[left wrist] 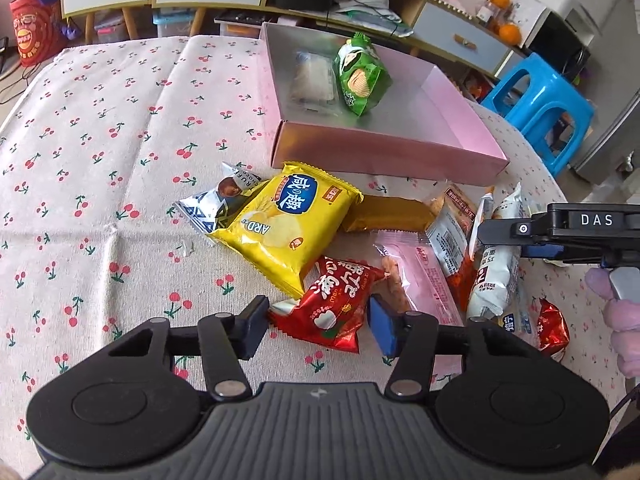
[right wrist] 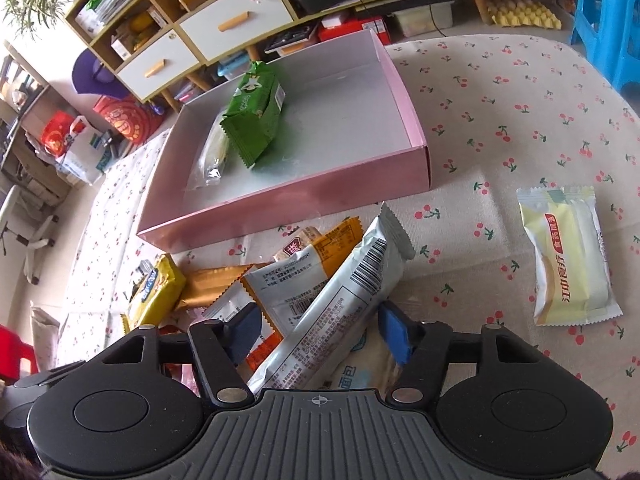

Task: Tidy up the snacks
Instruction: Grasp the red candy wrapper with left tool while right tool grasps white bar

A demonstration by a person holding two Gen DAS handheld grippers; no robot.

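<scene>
A pink box (left wrist: 384, 156) (right wrist: 280, 208) holds a green snack bag (left wrist: 360, 76) (right wrist: 254, 120) and a clear-wrapped snack (left wrist: 314, 80) (right wrist: 214, 156). A pile of snacks lies in front of it: a yellow chip bag (left wrist: 292, 224), a red packet (left wrist: 336, 308), a pink packet (left wrist: 420, 280), a gold bar (left wrist: 384, 214). My left gripper (left wrist: 318, 330) is open, its fingers on either side of the red packet. My right gripper (right wrist: 316, 334) is open around a long silver-blue packet (right wrist: 340, 304); it also shows at the right of the left wrist view (left wrist: 560, 232).
A pale yellow packet (right wrist: 568, 256) lies alone to the right on the cherry-print tablecloth (left wrist: 100, 160). A blue stool (left wrist: 540, 108) stands beyond the table's right edge. Cabinets with drawers (right wrist: 192, 44) and floor clutter lie behind the table.
</scene>
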